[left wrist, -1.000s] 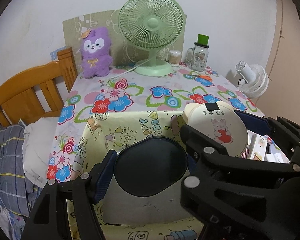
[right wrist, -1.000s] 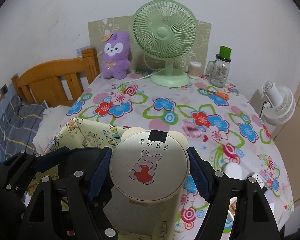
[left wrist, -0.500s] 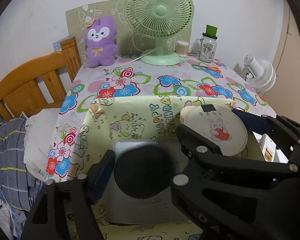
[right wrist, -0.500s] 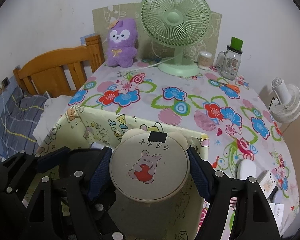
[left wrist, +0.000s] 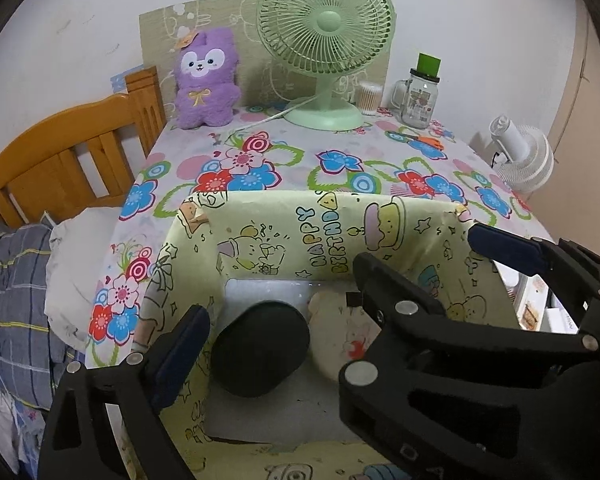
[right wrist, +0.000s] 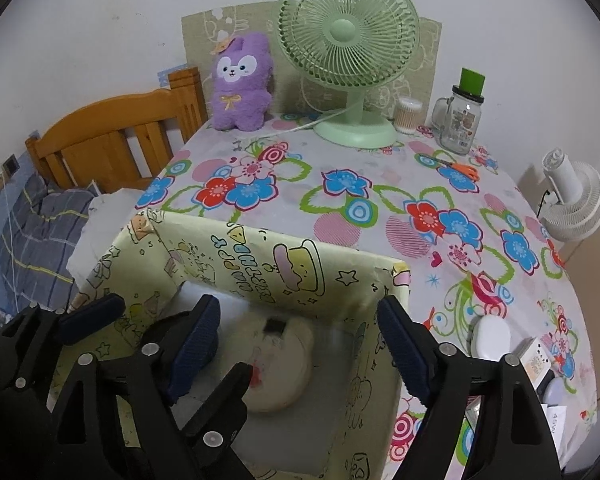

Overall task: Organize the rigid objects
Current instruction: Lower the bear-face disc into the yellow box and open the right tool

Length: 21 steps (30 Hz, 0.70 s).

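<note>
1. Bedding and a wooden bed frame (left wrist: 72, 160) lie at the far left, beside the table (left wrist: 260, 152) with its flowered cloth.
2. Left gripper (left wrist: 284, 292) hangs over the left half of the yellow box (left wrist: 332, 220); its jaws stand wide apart and hold nothing. The black disc (left wrist: 260, 354) lies directly below and between them on the box floor, a little toward the left finger.
3. Right of the disc, just beside it and perhaps touching, the cream bunny case (right wrist: 278, 364) lies flat on the box floor, its black tab pointing toward the far wall. It looks blurred, so whether it has settled cannot be told.
4. Right gripper (right wrist: 300, 344) is spread open directly above that case, clamping nothing.
5. Both pieces are round, so no long axis governs a regrasp; each sits straight beneath its own gripper, and lifting clear of the box walls looks like the likely next move.
6. White puck (right wrist: 490, 334) and small boxes on the cloth at right lie nearer the right gripper.
</note>
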Motion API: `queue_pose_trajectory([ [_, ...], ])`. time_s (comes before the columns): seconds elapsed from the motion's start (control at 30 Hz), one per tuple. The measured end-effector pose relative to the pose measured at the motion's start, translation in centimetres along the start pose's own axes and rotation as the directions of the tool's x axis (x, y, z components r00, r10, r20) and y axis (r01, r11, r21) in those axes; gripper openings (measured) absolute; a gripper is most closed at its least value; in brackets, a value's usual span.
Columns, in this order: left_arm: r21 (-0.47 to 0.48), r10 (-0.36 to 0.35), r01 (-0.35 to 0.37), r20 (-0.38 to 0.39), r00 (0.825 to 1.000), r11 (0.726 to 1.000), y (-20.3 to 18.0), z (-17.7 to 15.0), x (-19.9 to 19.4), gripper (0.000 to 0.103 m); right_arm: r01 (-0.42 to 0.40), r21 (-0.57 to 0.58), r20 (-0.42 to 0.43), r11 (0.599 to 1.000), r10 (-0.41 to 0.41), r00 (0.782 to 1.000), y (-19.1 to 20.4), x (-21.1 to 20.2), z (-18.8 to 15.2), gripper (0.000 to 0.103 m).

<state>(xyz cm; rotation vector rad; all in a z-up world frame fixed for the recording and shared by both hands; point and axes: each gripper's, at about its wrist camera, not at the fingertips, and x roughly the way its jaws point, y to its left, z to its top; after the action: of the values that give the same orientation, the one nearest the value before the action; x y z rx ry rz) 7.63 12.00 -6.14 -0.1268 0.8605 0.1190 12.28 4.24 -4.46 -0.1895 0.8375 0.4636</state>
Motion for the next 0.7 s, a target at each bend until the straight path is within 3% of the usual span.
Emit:
queue_pose_trajectory([
  [0.17, 0.005, -0.007, 0.007, 0.012, 1.0, 1.0, -0.6, -0.1, -0.8, 0.097, 0.026, -0.003, 0.024, 1.0, -0.026, 0.999, -0.1, -1.1, -0.1, 0.093],
  [0.7, 0.036, -0.013, 0.011, 0.059, 0.998, 0.999, -4.0, -0.2, -3.2, 0.097, 0.047, 0.031, 0.071, 0.998, -0.049, 0.996, -2.5, -4.6, -0.9, 0.093],
])
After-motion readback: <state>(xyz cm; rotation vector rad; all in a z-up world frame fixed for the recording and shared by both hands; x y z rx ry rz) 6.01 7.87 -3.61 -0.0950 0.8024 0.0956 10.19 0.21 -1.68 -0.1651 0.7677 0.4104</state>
